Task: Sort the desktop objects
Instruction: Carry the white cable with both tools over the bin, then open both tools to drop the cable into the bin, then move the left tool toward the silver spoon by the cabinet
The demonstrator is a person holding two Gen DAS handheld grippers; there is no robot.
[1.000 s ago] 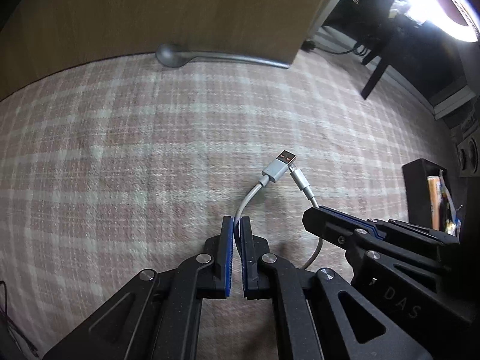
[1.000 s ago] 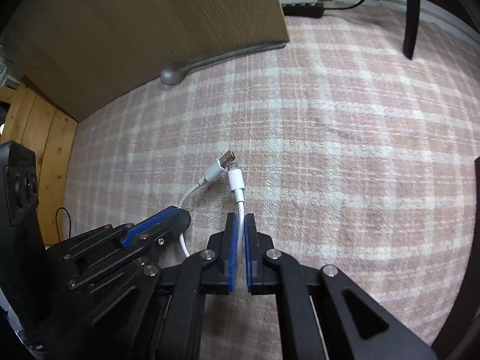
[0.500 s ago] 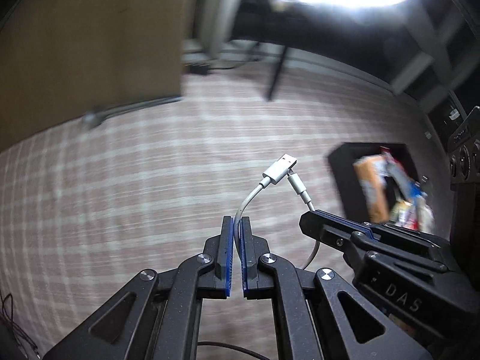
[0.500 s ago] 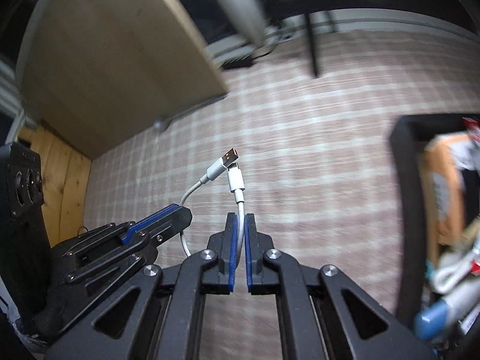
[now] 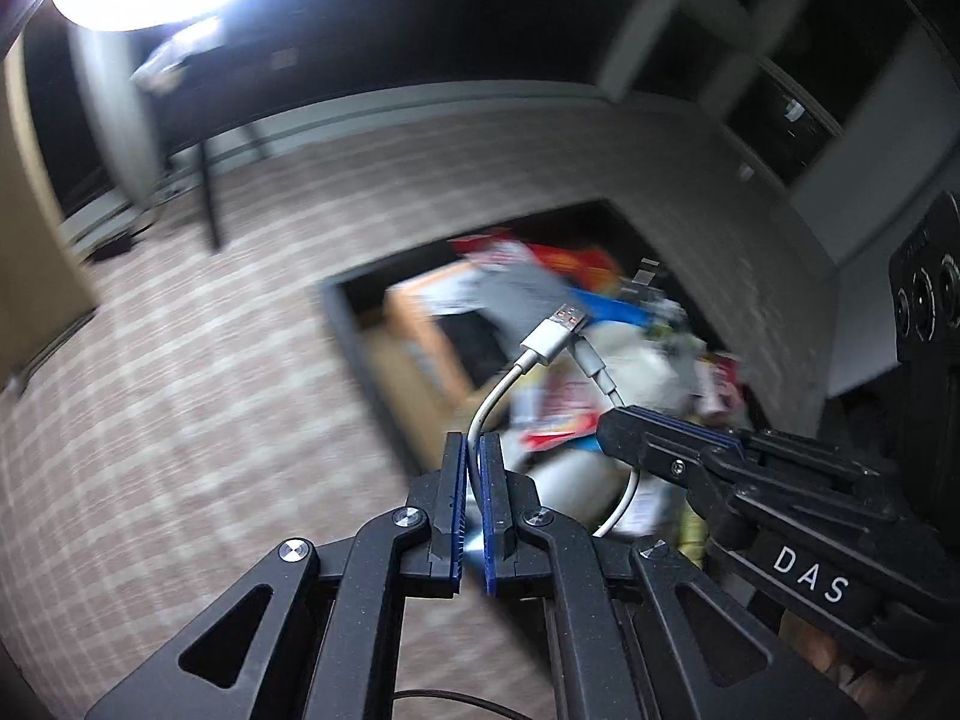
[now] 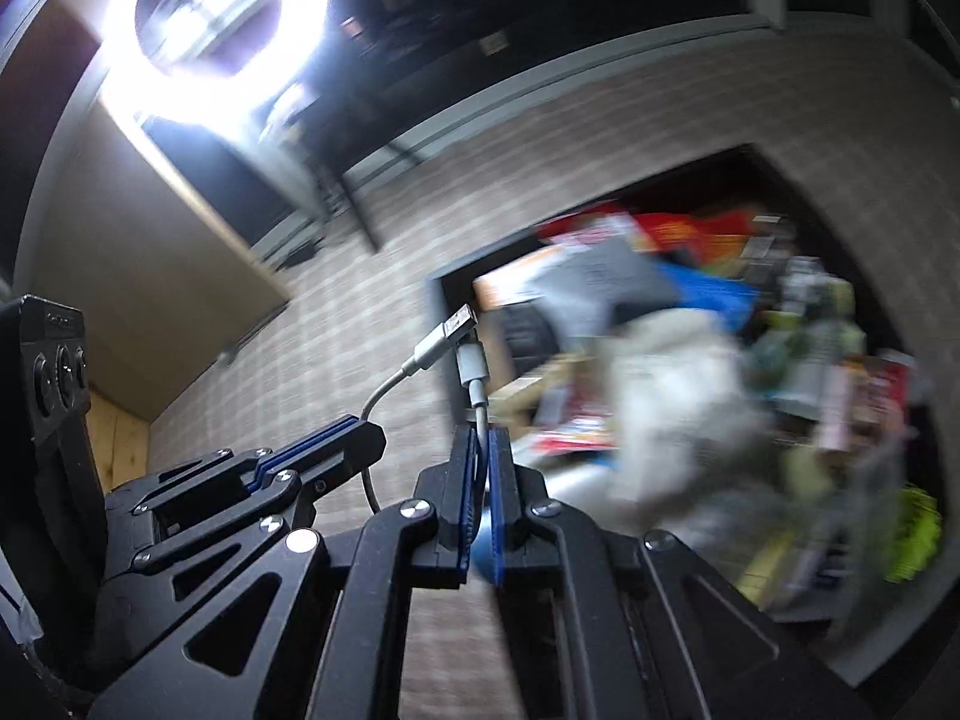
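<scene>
A short white USB cable (image 5: 489, 405) is held off the surface by both grippers at once, its two ends raised side by side: the USB-A plug (image 5: 555, 330) at the top, w/ the smaller connector (image 6: 471, 363) tucked just beside and below it. The left gripper (image 5: 474, 462) is clamped on the strand below the USB-A plug, blue pads pressed to either side of the cord; the right gripper (image 6: 483, 456) is clamped likewise on the strand under the smaller connector. Between the two grips the cable's slack is seen hanging in a loop. In the left wrist view the right gripper (image 5: 618, 420) is seen coming in from the right, close alongside; in the right wrist view the left gripper (image 6: 366, 435) is seen at lower left. Behind the plugs, a black open box (image 5: 348, 324) is seen on a pink-and-white plaid cloth (image 5: 180, 372); it is packed w/ blurred items, an orange-edged box, red packets and a white bag among them, detail lost to motion blur. The cable ends appear in front of the box's near-left part; whether they are above it cannot be told. A bright ring light (image 6: 210, 18) is seen glaring at upper left, beside a wooden panel (image 6: 138, 276).
</scene>
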